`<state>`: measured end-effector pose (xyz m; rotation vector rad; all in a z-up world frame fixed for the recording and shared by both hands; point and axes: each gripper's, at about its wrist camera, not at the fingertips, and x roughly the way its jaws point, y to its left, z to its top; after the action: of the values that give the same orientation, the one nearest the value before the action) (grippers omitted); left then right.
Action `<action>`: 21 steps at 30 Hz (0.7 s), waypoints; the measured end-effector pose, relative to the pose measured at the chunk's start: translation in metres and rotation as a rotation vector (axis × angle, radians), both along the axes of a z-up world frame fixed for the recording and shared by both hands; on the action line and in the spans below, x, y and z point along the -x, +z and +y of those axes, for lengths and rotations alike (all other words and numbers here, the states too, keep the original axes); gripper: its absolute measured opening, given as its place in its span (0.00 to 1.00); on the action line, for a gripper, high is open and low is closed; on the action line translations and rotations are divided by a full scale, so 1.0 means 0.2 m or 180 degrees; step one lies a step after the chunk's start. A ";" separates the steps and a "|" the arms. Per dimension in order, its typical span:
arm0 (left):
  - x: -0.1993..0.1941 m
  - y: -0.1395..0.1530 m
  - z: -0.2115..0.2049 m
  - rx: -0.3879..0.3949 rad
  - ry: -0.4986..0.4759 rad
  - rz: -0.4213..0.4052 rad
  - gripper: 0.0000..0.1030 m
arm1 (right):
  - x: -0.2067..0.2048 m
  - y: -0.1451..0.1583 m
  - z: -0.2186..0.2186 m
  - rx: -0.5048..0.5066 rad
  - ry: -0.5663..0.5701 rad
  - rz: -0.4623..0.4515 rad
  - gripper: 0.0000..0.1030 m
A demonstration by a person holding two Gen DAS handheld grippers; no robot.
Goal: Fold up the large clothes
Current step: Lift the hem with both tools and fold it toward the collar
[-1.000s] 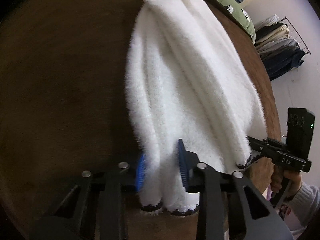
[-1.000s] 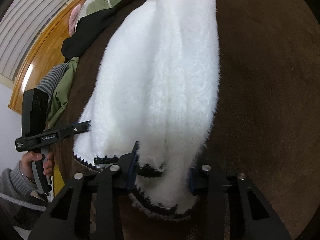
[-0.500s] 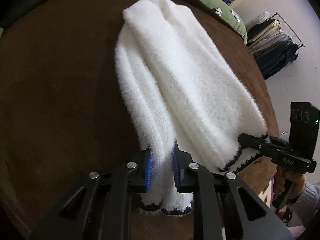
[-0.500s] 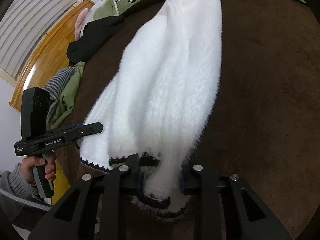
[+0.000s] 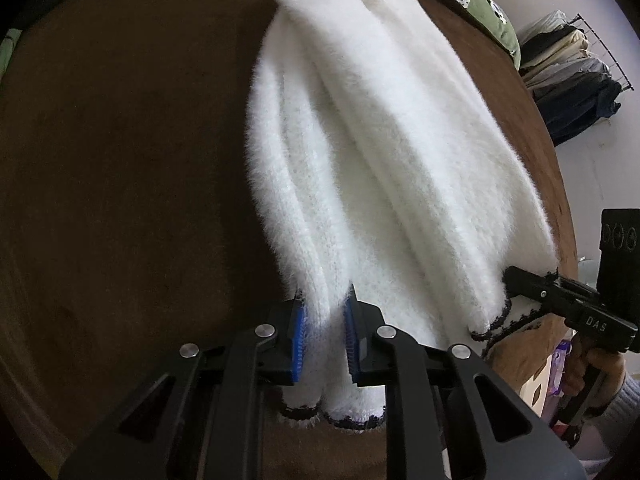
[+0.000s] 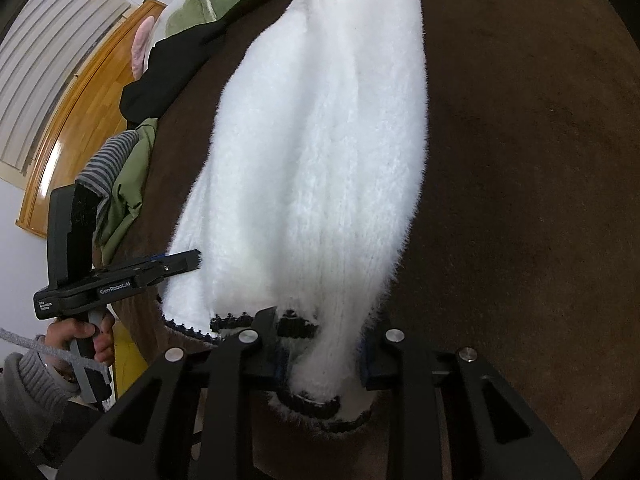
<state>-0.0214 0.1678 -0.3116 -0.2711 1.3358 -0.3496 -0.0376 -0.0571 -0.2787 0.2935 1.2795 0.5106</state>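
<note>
On the brown bed [image 5: 120, 160], both the left gripper [image 5: 325, 340] and right gripper [image 6: 322, 354] stand clamped on the white sweater's [image 5: 380, 140] dark-trimmed hem; uneven lifting risks fluffy fabric slipping free.

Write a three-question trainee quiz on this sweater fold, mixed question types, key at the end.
1. True or false: the left gripper is shut on the fluffy white sweater.
2. What does the right gripper pinch? A) green pillow B) the sweater's dark-trimmed hem C) striped garment
3. Fill in: the sweater lies on a ___ blanket.

Key: 1 true. 2 B. 3 brown.
</note>
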 end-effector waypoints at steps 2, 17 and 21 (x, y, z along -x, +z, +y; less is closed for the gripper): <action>0.00 0.01 0.01 0.0006 0.0006 0.0002 0.18 | 0.00 0.00 0.00 0.0000 0.0015 0.0025 0.25; -0.12 0.37 -0.05 -0.0125 0.0251 -0.0067 0.18 | -0.16 0.33 0.00 -0.0215 0.0173 0.0018 0.25; -0.18 0.50 -0.03 -0.0102 0.0389 -0.0168 0.18 | -0.24 0.46 -0.05 -0.0343 0.0093 -0.0085 0.24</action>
<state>0.0149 0.1626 -0.2108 -0.3132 1.2654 -0.2311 0.0110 -0.0669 -0.1857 0.3574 1.2341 0.6078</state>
